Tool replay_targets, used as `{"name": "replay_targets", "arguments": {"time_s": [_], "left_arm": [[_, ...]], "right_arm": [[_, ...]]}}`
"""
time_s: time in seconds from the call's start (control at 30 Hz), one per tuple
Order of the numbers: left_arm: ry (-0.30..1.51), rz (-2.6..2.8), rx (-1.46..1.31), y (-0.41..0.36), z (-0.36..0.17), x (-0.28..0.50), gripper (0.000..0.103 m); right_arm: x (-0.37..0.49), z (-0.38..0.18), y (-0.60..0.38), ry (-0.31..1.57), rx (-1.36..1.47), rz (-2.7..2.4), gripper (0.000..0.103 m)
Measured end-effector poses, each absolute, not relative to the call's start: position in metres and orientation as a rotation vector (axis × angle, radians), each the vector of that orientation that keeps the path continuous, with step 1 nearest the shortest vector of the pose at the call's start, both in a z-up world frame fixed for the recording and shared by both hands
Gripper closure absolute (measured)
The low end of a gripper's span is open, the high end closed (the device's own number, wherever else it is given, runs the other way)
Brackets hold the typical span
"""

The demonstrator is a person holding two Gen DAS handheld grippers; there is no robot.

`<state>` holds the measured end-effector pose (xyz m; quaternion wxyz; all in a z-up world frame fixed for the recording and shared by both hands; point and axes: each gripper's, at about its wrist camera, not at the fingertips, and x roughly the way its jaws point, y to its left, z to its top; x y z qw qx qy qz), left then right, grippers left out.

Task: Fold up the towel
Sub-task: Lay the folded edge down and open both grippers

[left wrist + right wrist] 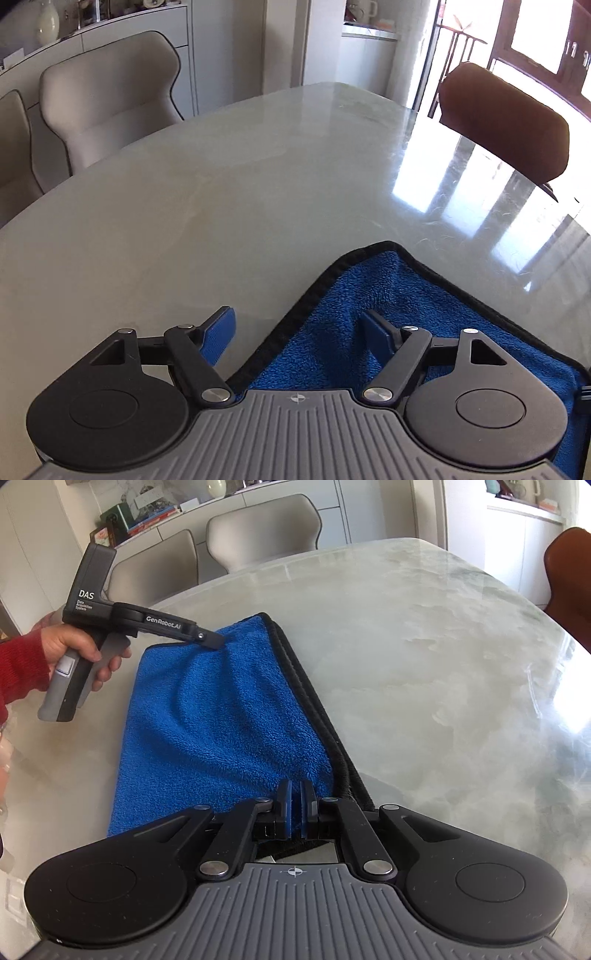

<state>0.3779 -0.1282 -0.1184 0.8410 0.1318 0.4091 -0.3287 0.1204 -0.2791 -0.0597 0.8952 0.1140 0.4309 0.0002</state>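
We find a pale marble-look table (pixel 258 177) filling most of both views, glossy, with window light reflected on its far right side. Beige upholstered chairs (pixel 110 99) stand along its far edge, and a brown chair (pixel 506 125) stands at the right end.

On the table lies the blue towel (pixel 221 716), a plush cloth with black edging. In the right wrist view we see it folded into a long band running away from the camera, its black-trimmed edges stacked along the right side. Its surface shows soft ripples rather than lying fully flat. In the left wrist view one black-edged corner of it points toward the table's centre.

We note the left gripper (pixel 299 328) with its jaws spread wide. Its right finger stands over the blue pile and its left finger over bare table, with the towel's edge passing between them. We cannot tell from this view whether either finger touches the cloth. In the right wrist view the same tool's tip is at the far end of the towel, held by a hand (pixel 79 650) in a red sleeve (pixel 22 668).

The right gripper (pixel 295 805) has its blue pads drawn together to a narrow slit at the near end of the towel, beside the trimmed edge. We cannot confirm whether cloth is pinched between them.
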Motion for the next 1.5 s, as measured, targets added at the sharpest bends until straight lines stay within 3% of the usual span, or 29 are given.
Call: {"name": "replay_targets", "arguments": {"time_s": [0.2,0.4,0.5,0.67,0.77,0.83,0.9,1.13,1.23,1.5], "left_arm": [[0.753,-0.855,0.192,-0.146,-0.093,0.355,0.03],[0.854,-1.024,0.183,-0.183,-0.105,0.347,0.029],[0.908,-1.014,0.239,-0.193,-0.123,0.351,0.029],[0.883,-0.929,0.192,-0.19,-0.125,0.362,0.029],[0.877,-0.837,0.161,-0.189,-0.127,0.371,0.029],[0.849,-0.784,0.134,-0.182,-0.119,0.367,0.029],[0.824,-0.791,0.101,-0.173,-0.111,0.359,0.028],[0.833,-0.73,0.044,-0.12,-0.112,0.315,0.02],[0.911,-0.689,-0.003,-0.107,-0.128,0.322,0.02],[0.892,-0.666,-0.016,-0.092,-0.131,0.321,0.019]], "right_arm": [[0.135,-0.048,-0.261,0.797,0.211,0.117,0.096],[0.151,-0.063,-0.268,0.804,0.274,0.11,0.096],[0.16,-0.07,-0.271,0.807,0.306,0.106,0.101],[0.15,-0.067,-0.282,0.798,0.289,0.026,0.102],[0.141,-0.061,-0.278,0.782,0.273,0.015,0.094],[0.136,-0.055,-0.27,0.751,0.261,0.037,0.073],[0.131,-0.049,-0.25,0.711,0.232,0.103,0.06],[0.139,-0.067,-0.189,0.74,0.153,0.266,0.059],[0.141,-0.072,-0.195,0.74,0.181,0.248,0.061],[0.116,-0.058,-0.25,0.736,0.155,0.027,0.062]]}}
